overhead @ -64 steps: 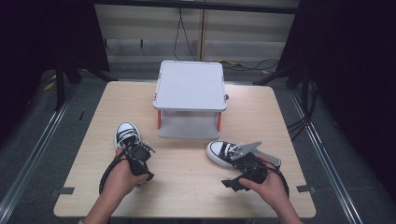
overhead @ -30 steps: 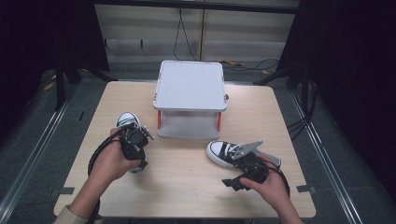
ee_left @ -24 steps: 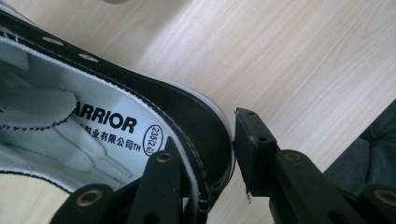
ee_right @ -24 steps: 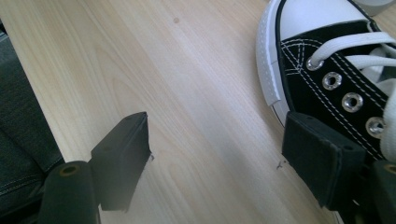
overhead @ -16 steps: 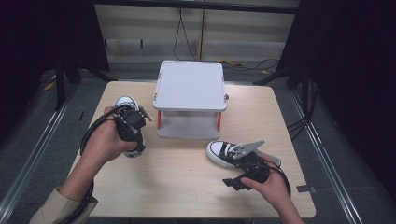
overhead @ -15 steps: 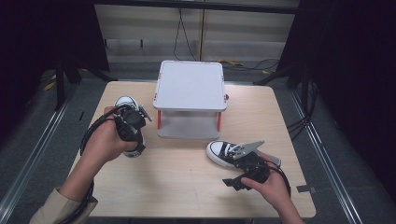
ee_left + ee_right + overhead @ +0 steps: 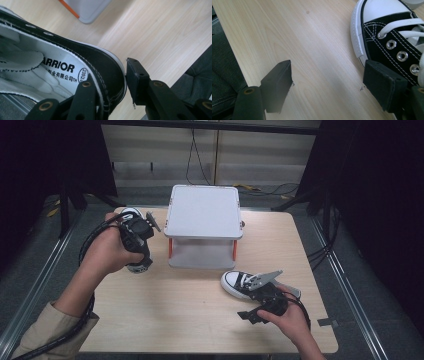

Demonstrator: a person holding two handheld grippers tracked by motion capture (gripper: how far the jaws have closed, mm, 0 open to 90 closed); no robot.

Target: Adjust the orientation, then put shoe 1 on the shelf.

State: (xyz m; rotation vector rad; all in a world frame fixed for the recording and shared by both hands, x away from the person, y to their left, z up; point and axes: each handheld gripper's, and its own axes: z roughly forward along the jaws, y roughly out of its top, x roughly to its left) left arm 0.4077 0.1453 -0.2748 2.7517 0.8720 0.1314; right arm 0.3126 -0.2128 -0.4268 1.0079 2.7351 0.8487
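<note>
1. The left shoe (image 7: 131,215) is mostly hidden behind the left hand (image 7: 106,254) in the high view; just its white toe and a bit of sole peek out.
2. In the left gripper view this shoe (image 7: 62,67) is cut off, showing just its heel end and white inside.
3. The left gripper (image 7: 107,92) is clamped on the shoe's heel wall, one jaw inside and one outside.
4. The shoe's toe points away from the person, its long way running along the side of the white stand (image 7: 203,212), just right of the gripper.
5. A moment ago this shoe sat lower down the wooden table (image 7: 190,320); now it is up by the far left corner.
6. The right shoe (image 7: 243,283) lies flat, toe pointing left, its heel hidden under the right gripper (image 7: 260,295).
7. That gripper (image 7: 329,85) is spread wide, holding nothing, and has not moved.
</note>
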